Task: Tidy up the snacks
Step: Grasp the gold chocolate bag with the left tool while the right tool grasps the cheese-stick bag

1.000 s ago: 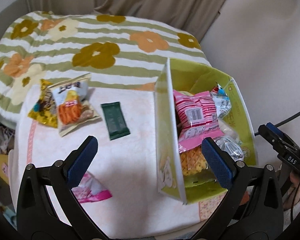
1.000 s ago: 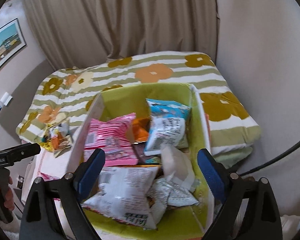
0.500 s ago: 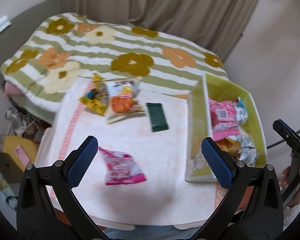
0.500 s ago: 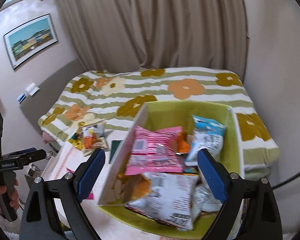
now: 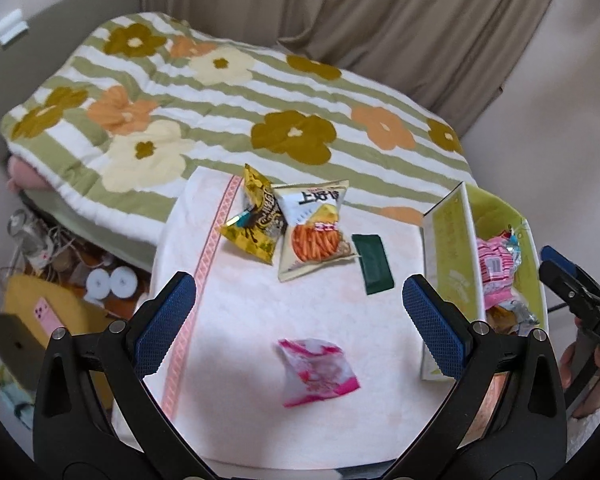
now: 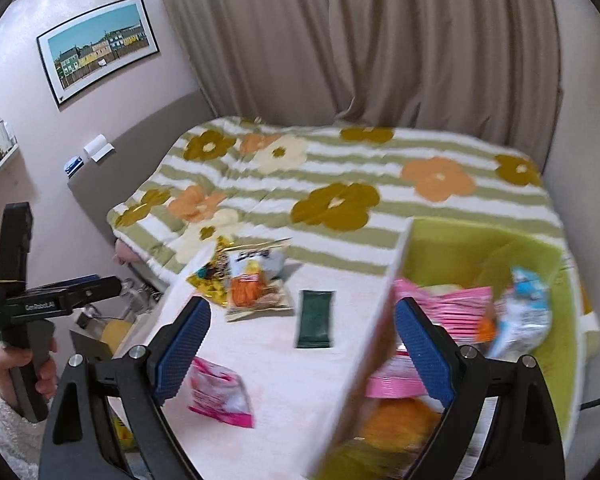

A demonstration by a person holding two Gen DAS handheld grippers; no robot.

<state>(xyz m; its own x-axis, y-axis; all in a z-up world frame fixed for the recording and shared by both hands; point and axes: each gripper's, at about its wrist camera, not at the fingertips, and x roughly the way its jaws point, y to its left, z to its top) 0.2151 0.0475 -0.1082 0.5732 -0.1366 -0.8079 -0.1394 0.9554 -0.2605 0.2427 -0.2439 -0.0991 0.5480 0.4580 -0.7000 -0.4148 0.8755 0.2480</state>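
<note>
Several loose snacks lie on the white table (image 5: 240,320): a pink-white packet (image 5: 318,372) near the front, a dark green bar (image 5: 373,264), a white chip bag with orange sticks (image 5: 314,228) and a yellow bag (image 5: 258,220). A green box (image 5: 454,264) at the right holds several snack bags, a pink one (image 5: 494,268) among them. My left gripper (image 5: 300,328) is open and empty above the pink-white packet. My right gripper (image 6: 302,348) is open and empty above the box's left wall (image 6: 380,336); the green bar (image 6: 315,324) and pink-white packet (image 6: 220,396) show below it.
A bed with a green-striped flowered quilt (image 5: 228,112) lies behind the table. Clutter, a yellow item and a pink phone (image 5: 46,318) sit on the floor at left. Curtains (image 6: 380,40) hang behind, a framed picture (image 6: 100,46) on the left wall.
Both grippers have pulled back and swung left, away from the box. The table with its loose snacks has come into the middle of both views. Both stay open and empty.
</note>
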